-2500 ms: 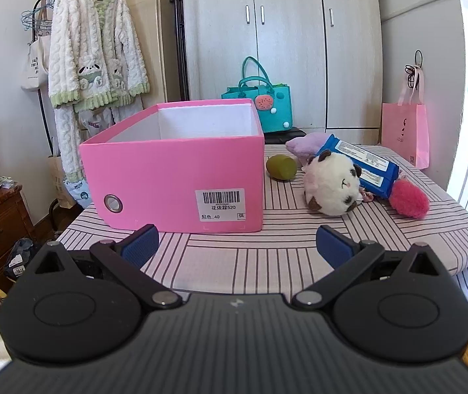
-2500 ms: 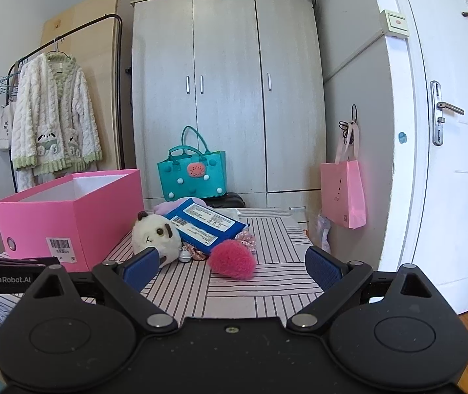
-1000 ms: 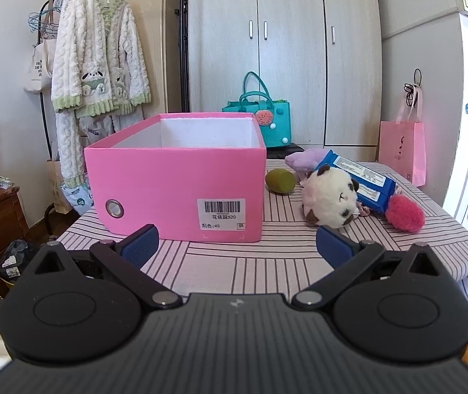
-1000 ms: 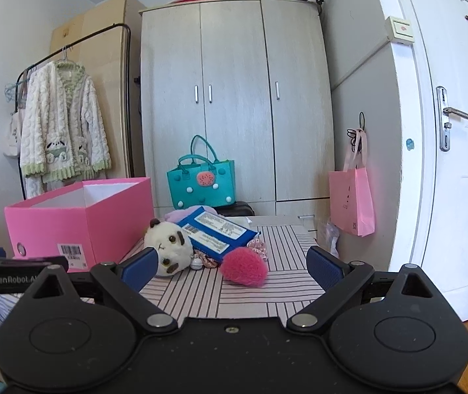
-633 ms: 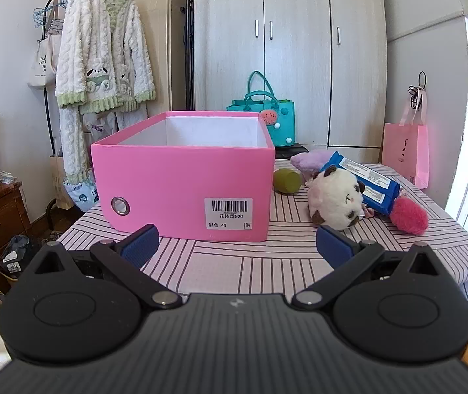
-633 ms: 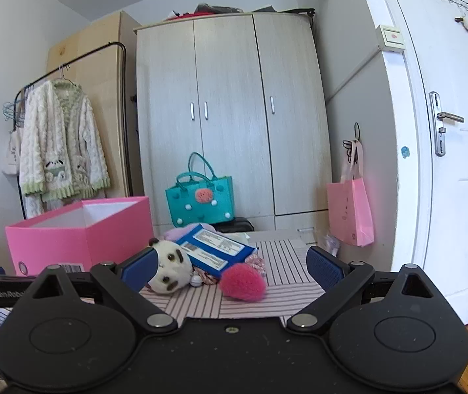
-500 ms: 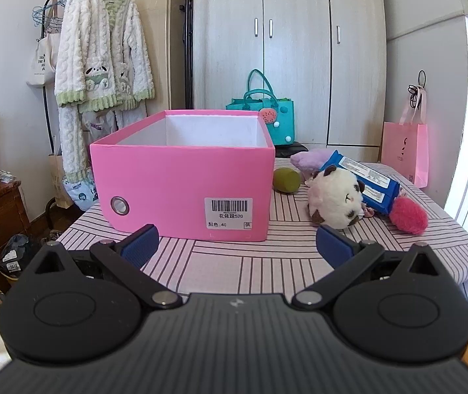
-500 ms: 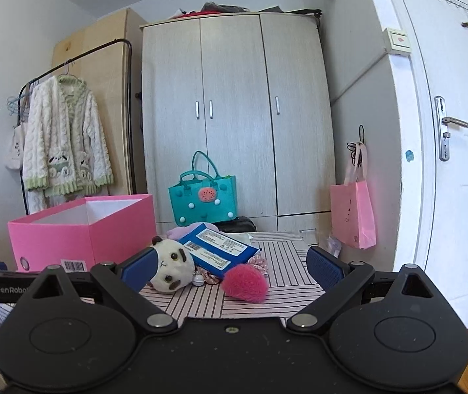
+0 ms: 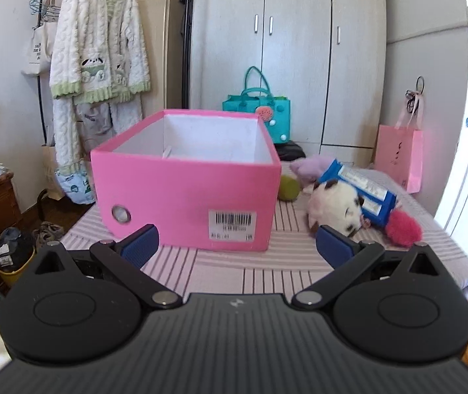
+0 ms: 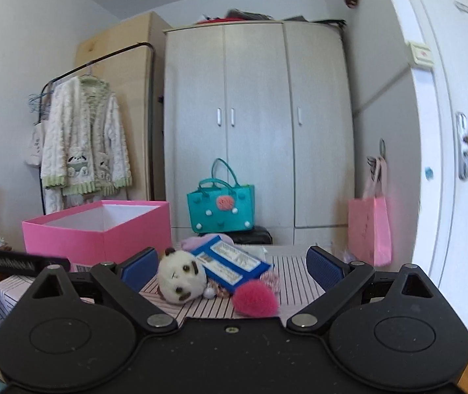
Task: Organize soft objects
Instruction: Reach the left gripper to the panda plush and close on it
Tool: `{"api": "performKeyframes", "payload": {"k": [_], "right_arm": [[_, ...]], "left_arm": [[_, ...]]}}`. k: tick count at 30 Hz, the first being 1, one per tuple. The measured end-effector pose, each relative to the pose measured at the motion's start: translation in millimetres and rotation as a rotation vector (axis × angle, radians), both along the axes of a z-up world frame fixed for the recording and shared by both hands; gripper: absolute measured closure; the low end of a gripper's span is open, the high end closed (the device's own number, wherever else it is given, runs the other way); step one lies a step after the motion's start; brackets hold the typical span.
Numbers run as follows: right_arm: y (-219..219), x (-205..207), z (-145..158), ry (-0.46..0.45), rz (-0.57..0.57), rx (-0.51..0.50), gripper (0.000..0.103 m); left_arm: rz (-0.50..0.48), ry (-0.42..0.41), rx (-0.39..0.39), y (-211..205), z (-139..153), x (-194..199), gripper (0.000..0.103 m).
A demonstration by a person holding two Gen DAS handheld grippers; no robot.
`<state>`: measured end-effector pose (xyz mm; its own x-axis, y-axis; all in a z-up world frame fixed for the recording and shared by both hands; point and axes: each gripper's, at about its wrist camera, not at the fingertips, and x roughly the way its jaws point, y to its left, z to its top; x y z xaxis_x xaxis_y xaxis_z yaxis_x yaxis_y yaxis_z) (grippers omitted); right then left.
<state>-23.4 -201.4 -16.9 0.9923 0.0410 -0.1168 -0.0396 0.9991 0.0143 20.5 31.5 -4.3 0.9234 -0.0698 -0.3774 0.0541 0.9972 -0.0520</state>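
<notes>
Both grippers are hanging spread and empty — the left gripper (image 9: 236, 244) facing the pink box (image 9: 186, 193) at 12 o'clock, the right gripper (image 10: 230, 268) framing the white plush (image 10: 181, 280) and pink pom-pom (image 10: 255, 301) lying on the striped table (image 10: 294, 280).

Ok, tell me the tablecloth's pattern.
Tablecloth: pale pink with dark stripes in blocks; clearest from the left wrist.

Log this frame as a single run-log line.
phase: approach | left gripper: open, empty | right gripper: open, empty | pink box: nothing visible inside | panda plush, pink pompom: on table
</notes>
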Motion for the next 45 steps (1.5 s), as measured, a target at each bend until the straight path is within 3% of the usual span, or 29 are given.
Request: {"api": "performKeyframes", "payload": {"k": [3, 8, 11, 13, 18, 21, 25, 31, 40, 45], "right_arm": [[1, 15, 3, 0.088, 0.073, -0.065, 0.005], [7, 31, -6, 0.119, 0.150, -0.098, 0.005], [6, 48, -16, 0.151, 0.192, -0.055, 0.005], [1, 65, -26, 0.181, 0.278, -0.009, 0.006], [-11, 113, -47, 0.280, 0.317, 0.080, 0.009], [0, 126, -48, 0.277, 0.322, 0.042, 0.010], [16, 140, -50, 0.275, 0.333, -0.025, 0.011], [36, 164, -51, 0.299, 0.316, -0.097, 0.014], [38, 194, -51, 0.408, 0.281, -0.095, 0.016], [30, 198, -43, 0.380, 0.312, -0.074, 0.020]], "left_arm": [[-0.071, -0.013, 0.021, 0, 14, 0, 0.000], [-0.202, -0.037, 0.086, -20, 32, 1, 0.000], [-0.294, -0.026, 0.055, -32, 36, 8, 0.001], [-0.351, -0.004, 0.041, -40, 36, 18, 0.003], [-0.385, 0.015, 0.077, -63, 37, 52, 0.007], [-0.410, 0.069, 0.119, -73, 38, 76, 0.015], [-0.479, 0.201, 0.153, -82, 38, 111, 0.031], [-0.545, 0.410, 0.241, -101, 34, 155, 0.034], [-0.560, 0.453, 0.336, -121, 30, 190, 0.034], [-0.565, 0.488, 0.390, -127, 28, 203, 0.034]]}}
